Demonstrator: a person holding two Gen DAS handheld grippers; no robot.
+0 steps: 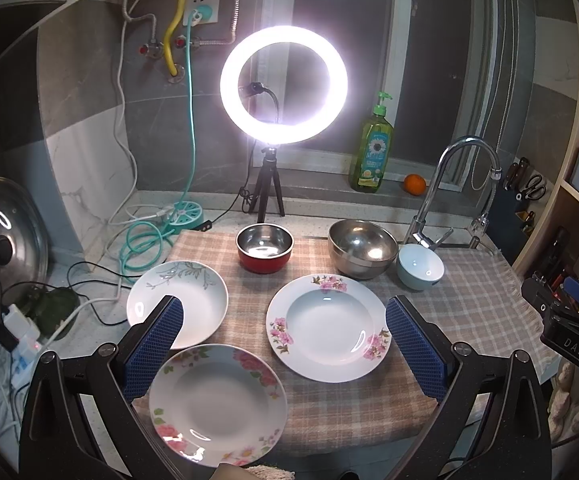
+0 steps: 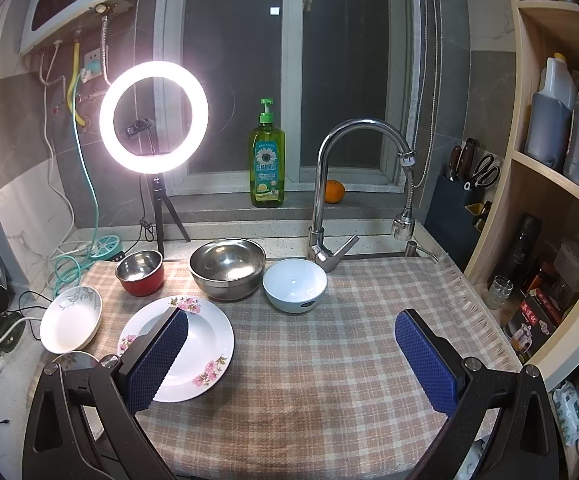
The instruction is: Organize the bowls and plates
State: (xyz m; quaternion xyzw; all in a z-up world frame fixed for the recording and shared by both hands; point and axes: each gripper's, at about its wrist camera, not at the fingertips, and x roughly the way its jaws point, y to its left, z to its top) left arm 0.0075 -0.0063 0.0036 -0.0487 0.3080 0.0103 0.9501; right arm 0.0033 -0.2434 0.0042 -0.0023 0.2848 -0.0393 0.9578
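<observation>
Three white plates lie on the checked cloth (image 1: 329, 408): a pink-flowered plate (image 1: 328, 328) at centre, also in the right wrist view (image 2: 205, 344); a second flowered plate (image 1: 217, 404) nearest me; a grey-leaf plate (image 1: 193, 300) at the left, also in the right wrist view (image 2: 71, 318). Behind them stand a red steel-lined bowl (image 1: 264, 249), a large steel bowl (image 1: 362, 249) and a pale blue bowl (image 1: 420, 266). My left gripper (image 1: 285, 312) is open and empty above the plates. My right gripper (image 2: 291, 324) is open and empty over the cloth (image 2: 329, 380).
A lit ring light (image 1: 284, 84) on a tripod stands behind the bowls. A faucet (image 2: 329, 184), soap bottle (image 2: 267, 164) and orange (image 2: 334, 191) are by the window. Cables (image 1: 141, 244) and a pot lid (image 1: 3, 244) are at the left. Shelves (image 2: 549, 200) are on the right.
</observation>
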